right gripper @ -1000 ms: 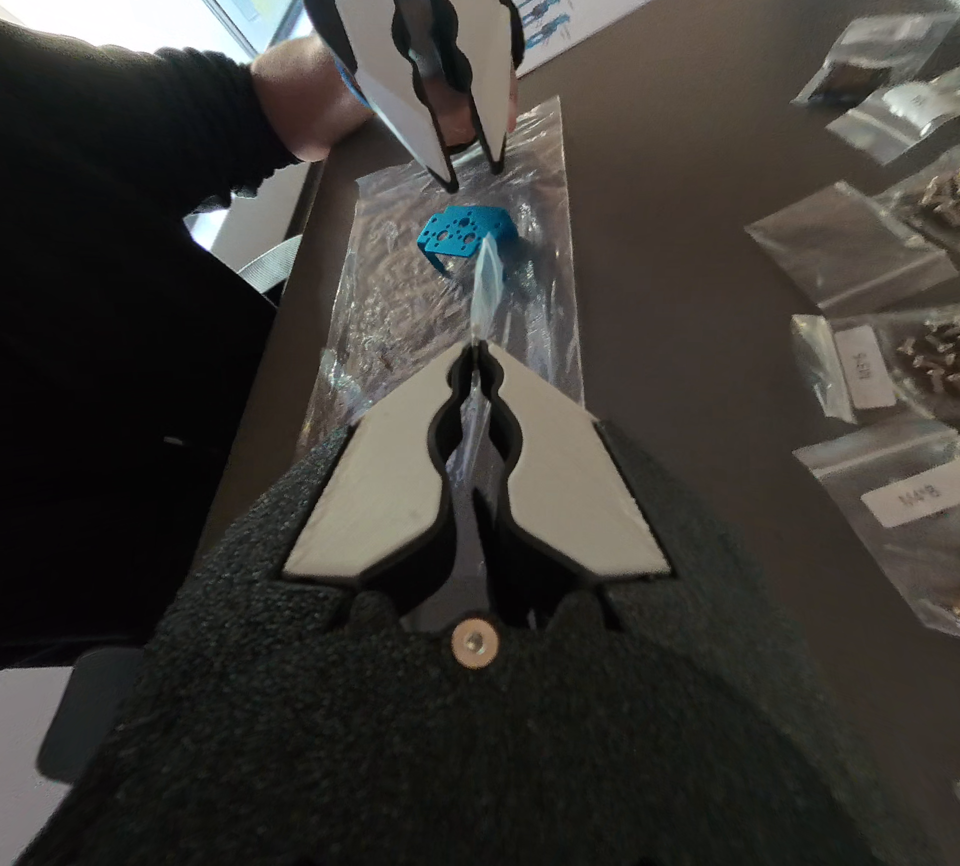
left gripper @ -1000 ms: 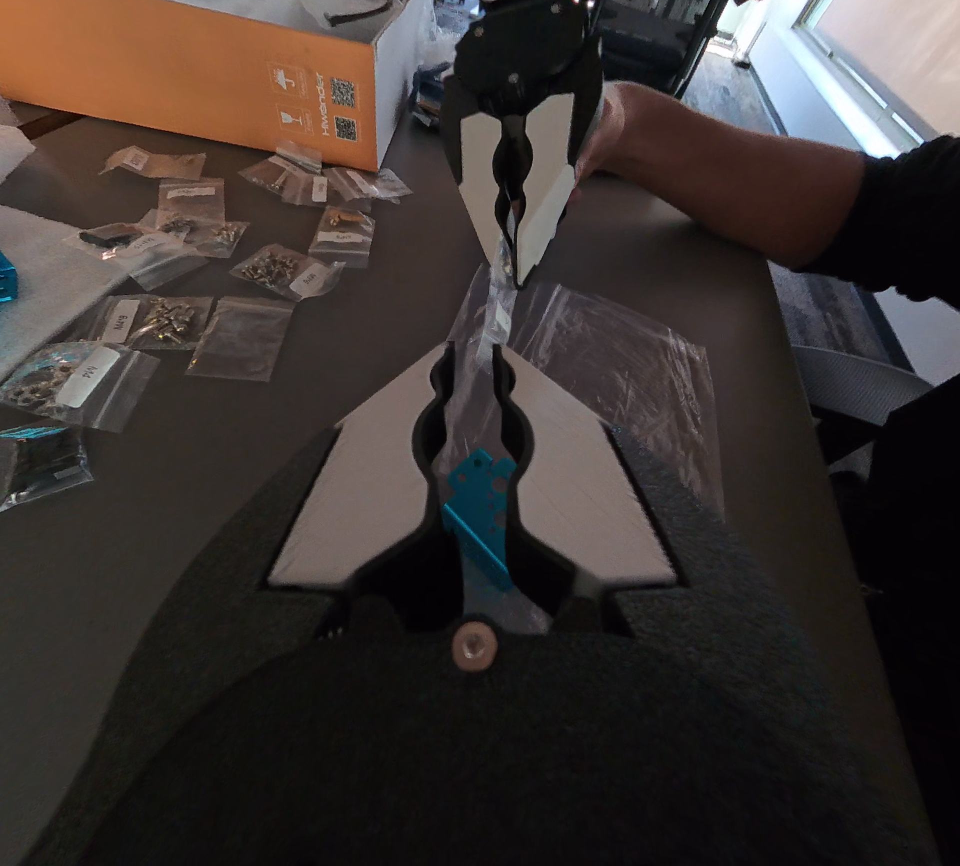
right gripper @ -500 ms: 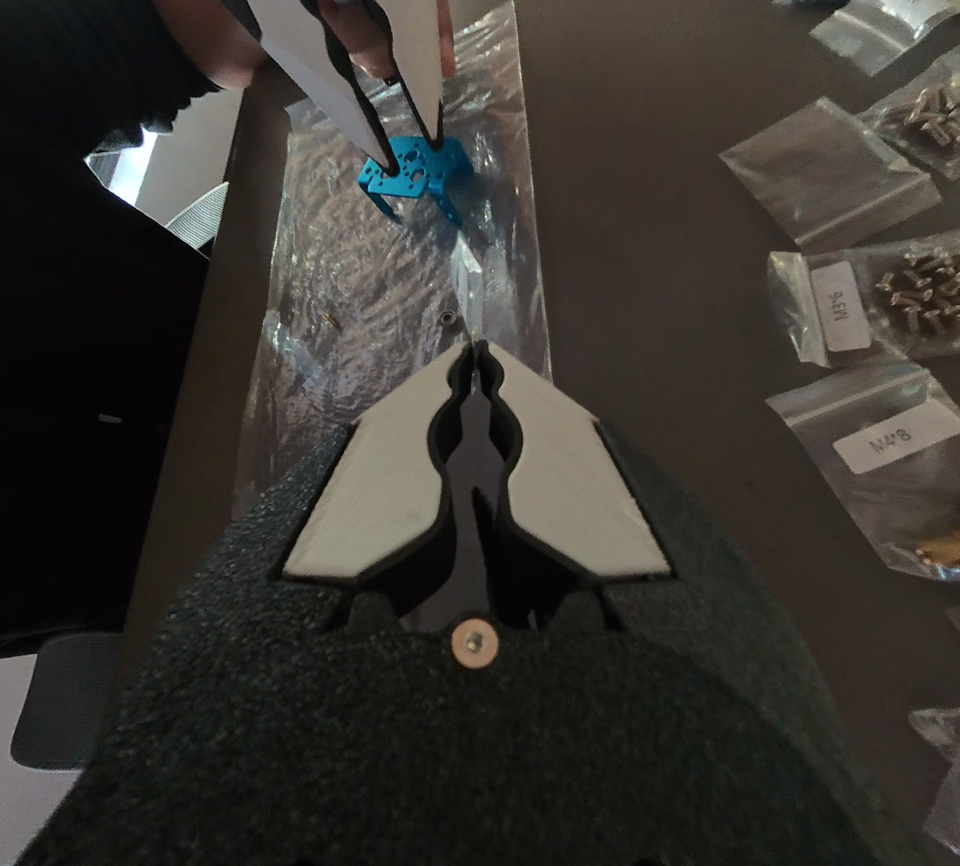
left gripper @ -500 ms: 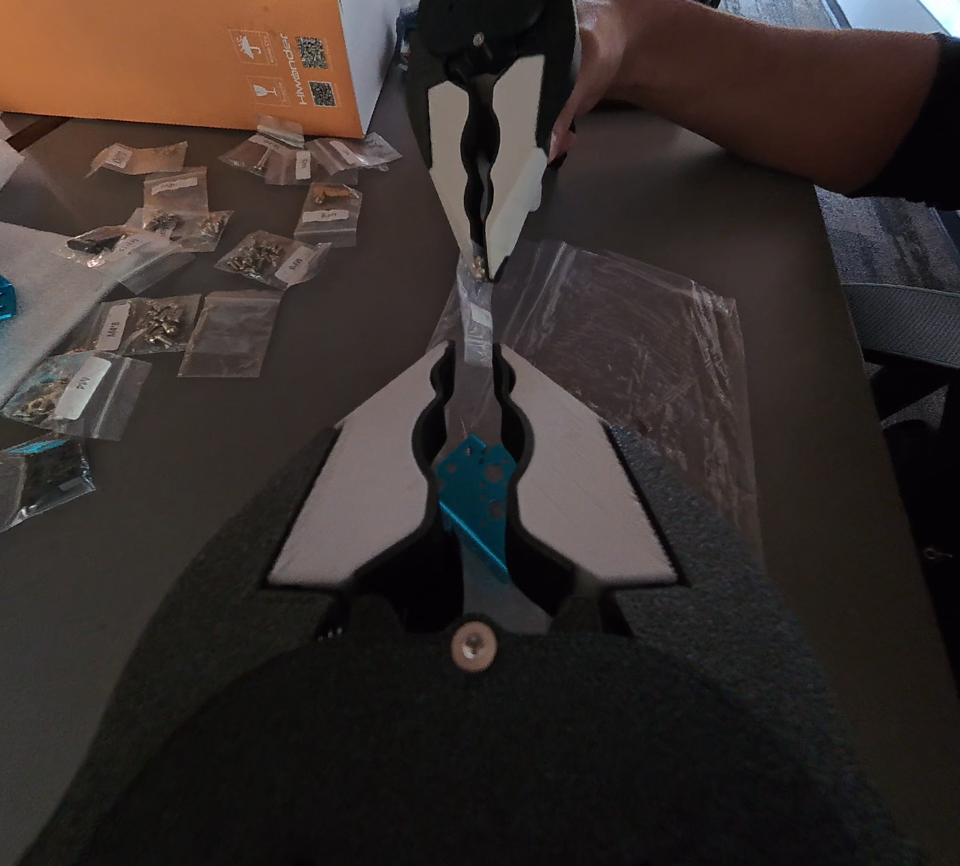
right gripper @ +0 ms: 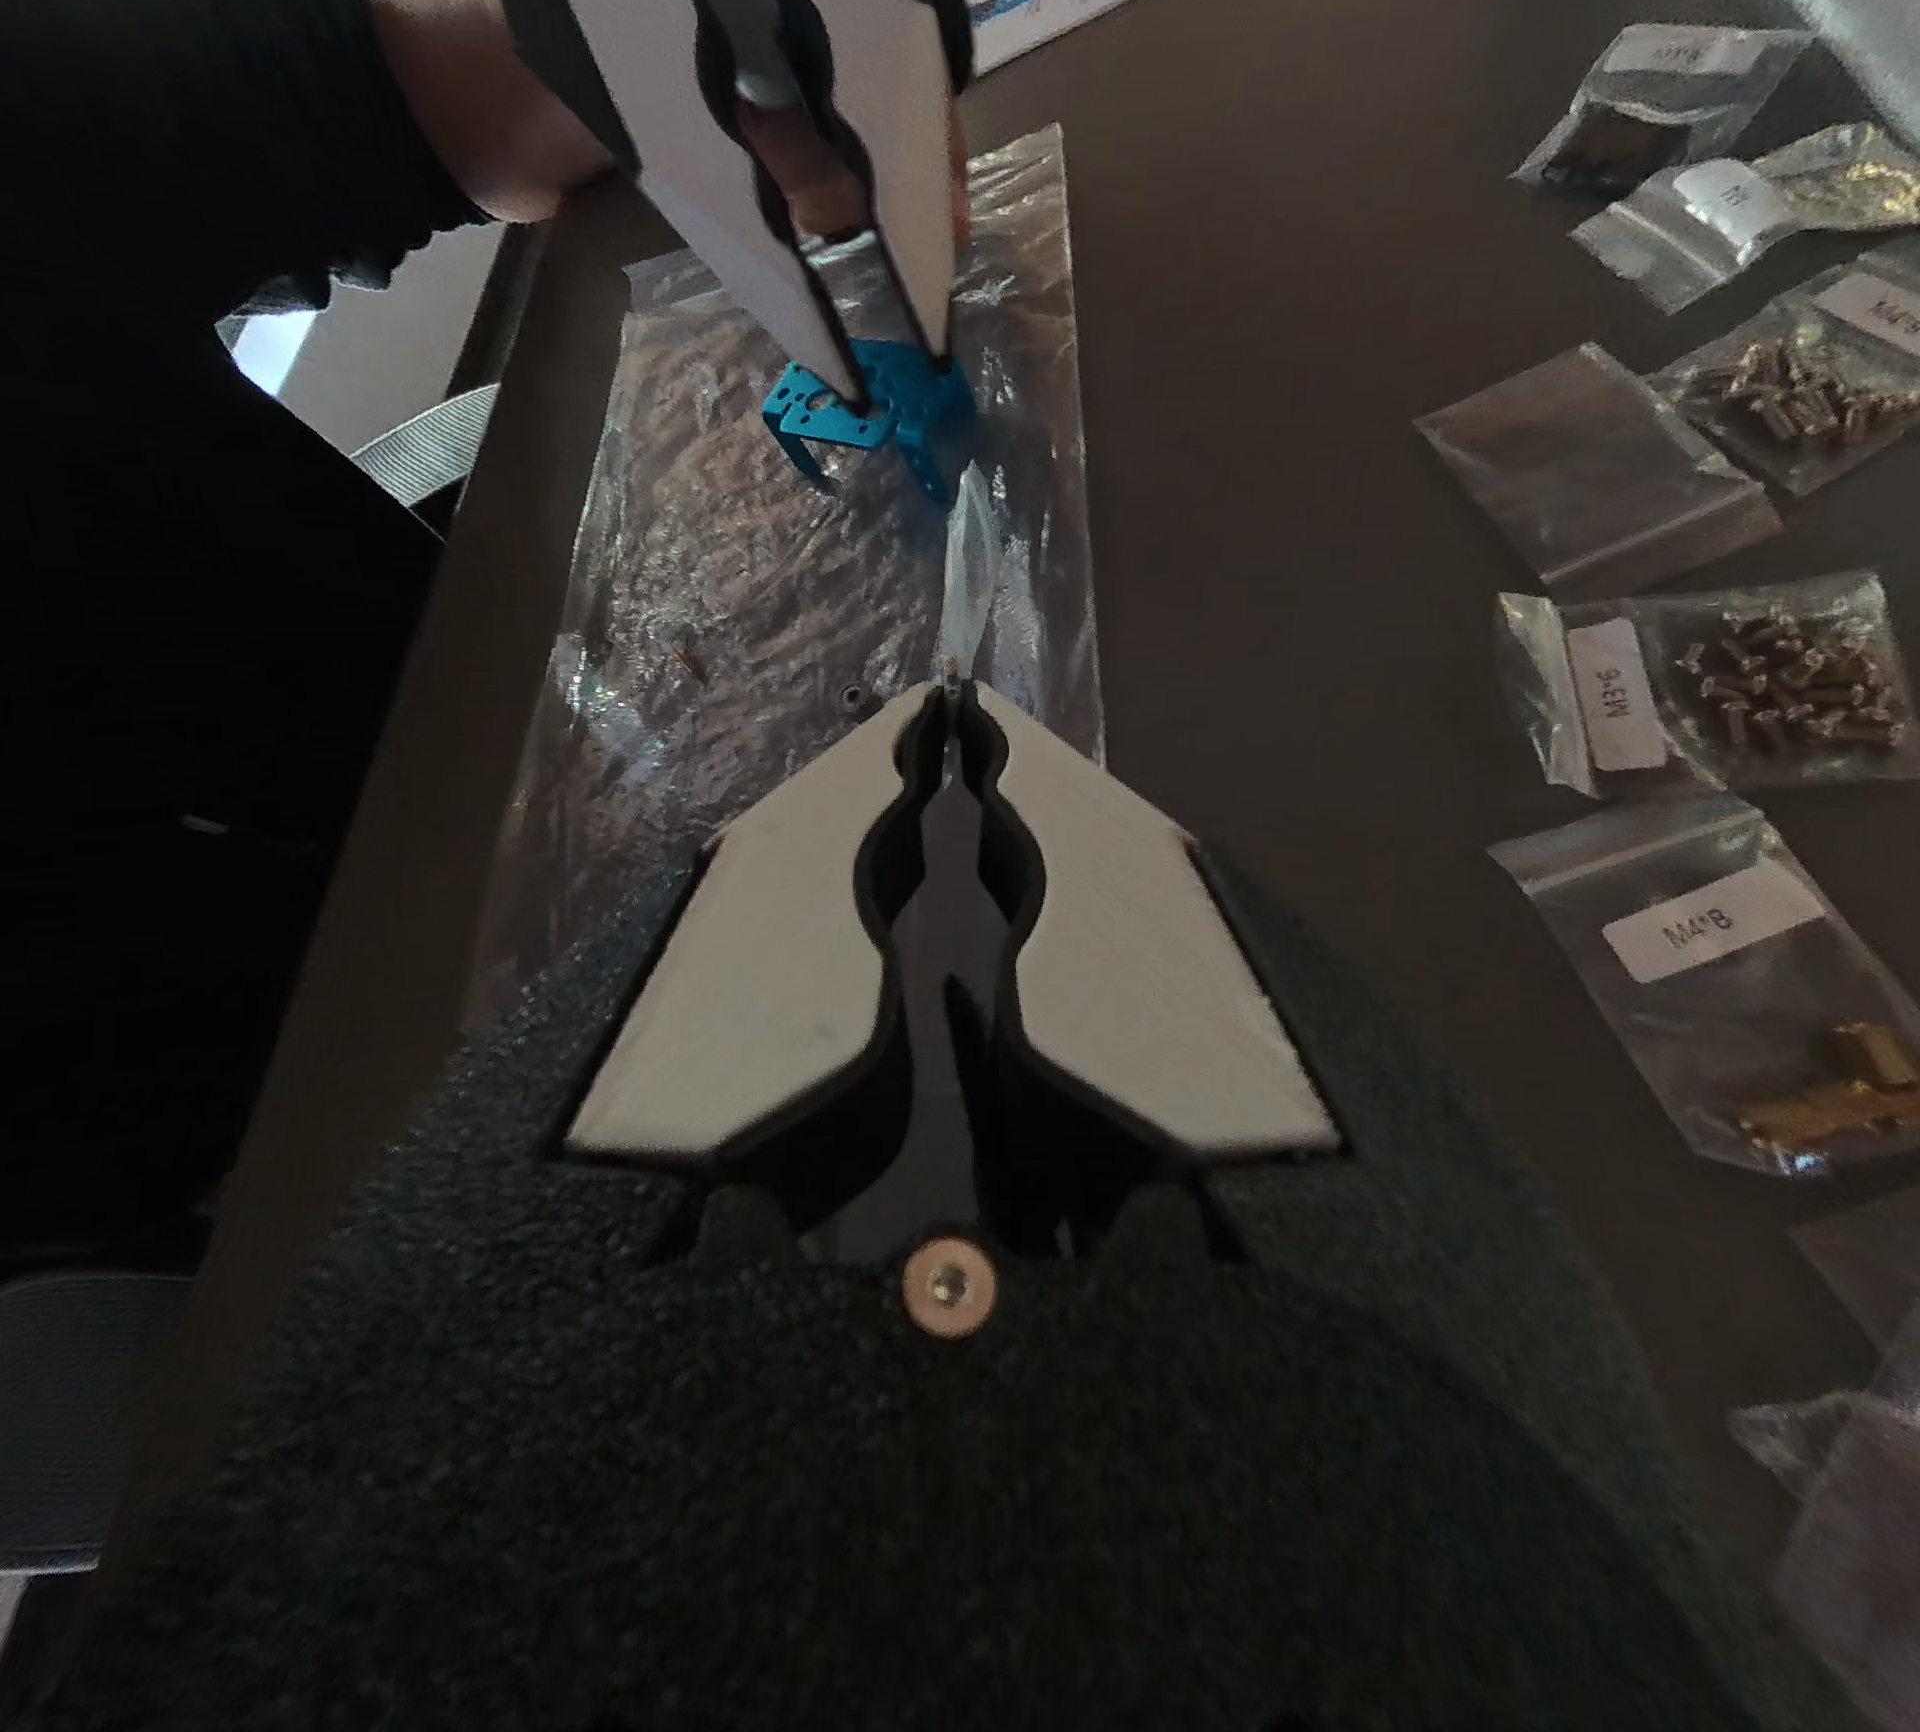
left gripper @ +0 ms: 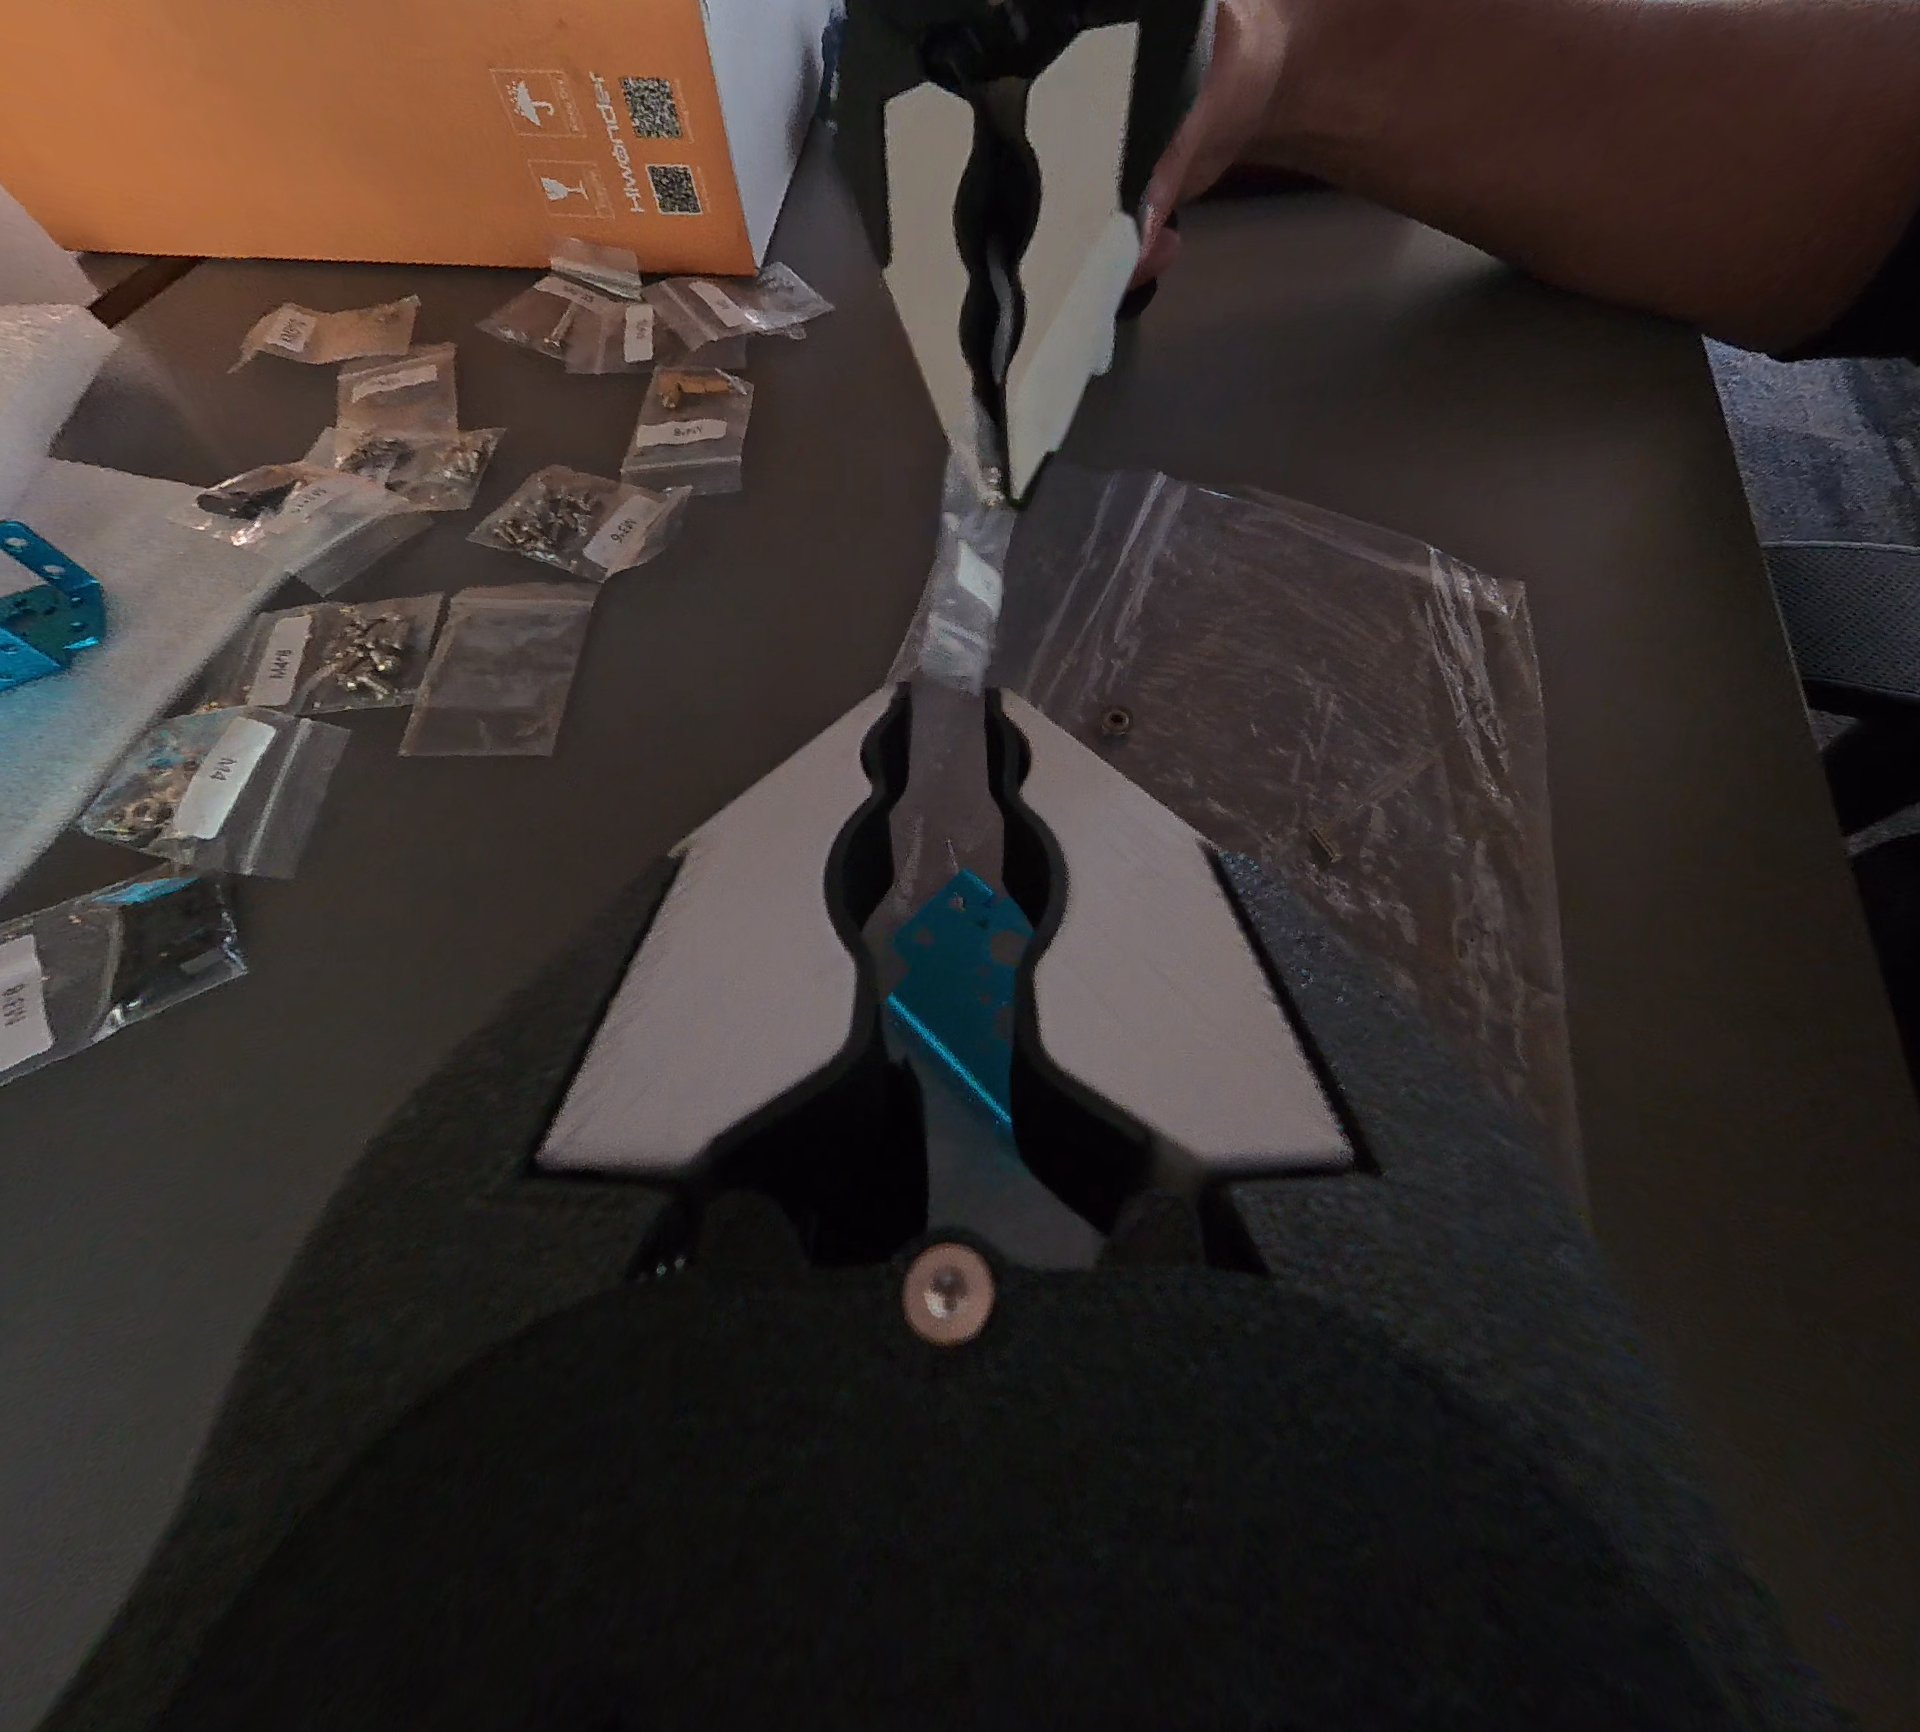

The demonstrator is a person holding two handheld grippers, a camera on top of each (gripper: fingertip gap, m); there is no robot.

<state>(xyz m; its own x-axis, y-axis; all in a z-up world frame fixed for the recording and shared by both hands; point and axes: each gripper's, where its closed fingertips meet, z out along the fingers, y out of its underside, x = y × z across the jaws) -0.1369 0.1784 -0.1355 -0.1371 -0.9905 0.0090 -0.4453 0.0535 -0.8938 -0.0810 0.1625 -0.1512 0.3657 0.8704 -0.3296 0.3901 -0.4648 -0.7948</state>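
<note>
Right wrist view: left tool point(right gripper: 896, 389) lowered onto bracket point(right gripper: 883, 425).

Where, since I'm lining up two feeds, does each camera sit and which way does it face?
Left wrist view: on the left gripper, facing across the table toward the orange box; fingers straddle the bracket; a forearm shows.
Right wrist view: on the right gripper, pinching the bag, facing the table's edge; a black sleeve shows.
Shared: bracket, bag and both grippers, which point at each other.
</note>
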